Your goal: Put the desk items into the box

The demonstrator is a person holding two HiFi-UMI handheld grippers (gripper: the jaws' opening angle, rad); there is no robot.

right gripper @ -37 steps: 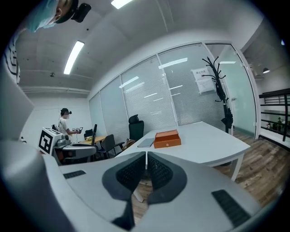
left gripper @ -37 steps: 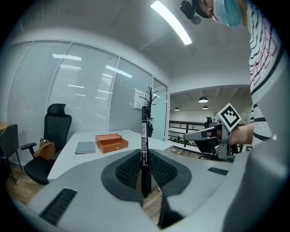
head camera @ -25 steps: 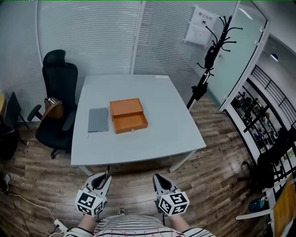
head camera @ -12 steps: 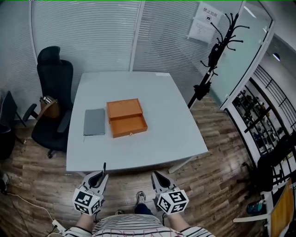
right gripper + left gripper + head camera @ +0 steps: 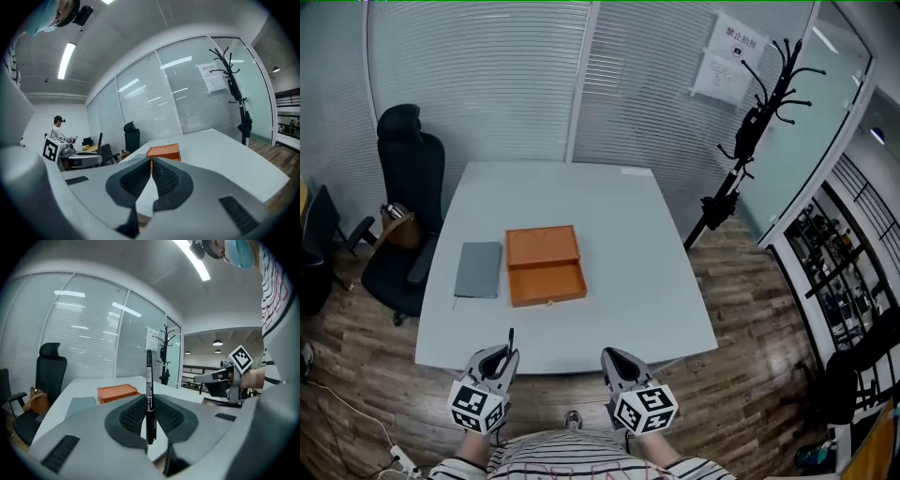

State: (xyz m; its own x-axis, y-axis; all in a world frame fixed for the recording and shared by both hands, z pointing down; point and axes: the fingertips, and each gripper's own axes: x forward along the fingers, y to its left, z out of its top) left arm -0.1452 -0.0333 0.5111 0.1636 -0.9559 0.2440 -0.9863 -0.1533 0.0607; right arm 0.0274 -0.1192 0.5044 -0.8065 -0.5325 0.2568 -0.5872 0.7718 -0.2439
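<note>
An open orange box (image 5: 546, 265) lies on the pale grey table (image 5: 628, 281), with a grey notebook (image 5: 478, 269) flat at its left. My left gripper (image 5: 500, 356) hovers before the table's near edge, shut on a black pen (image 5: 510, 339) that stands upright between its pads. In the left gripper view the pen (image 5: 149, 394) crosses the jaws vertically, and the box (image 5: 117, 392) and notebook (image 5: 82, 402) lie beyond. My right gripper (image 5: 615, 358) hangs beside it, shut with nothing held. The box (image 5: 164, 152) shows past its tips (image 5: 150, 172).
A black office chair (image 5: 408, 206) with a brown bag (image 5: 398, 225) stands at the table's left. A black coat stand (image 5: 745, 150) rises at the right, by glass partitions. Wooden floor surrounds the table. A person in a headset (image 5: 58, 124) stands in the far background.
The view has drawn closer to the table, whose near edge now lies just ahead of both grippers. The grippers keep their pose, and the pen stays held in the left one.
</note>
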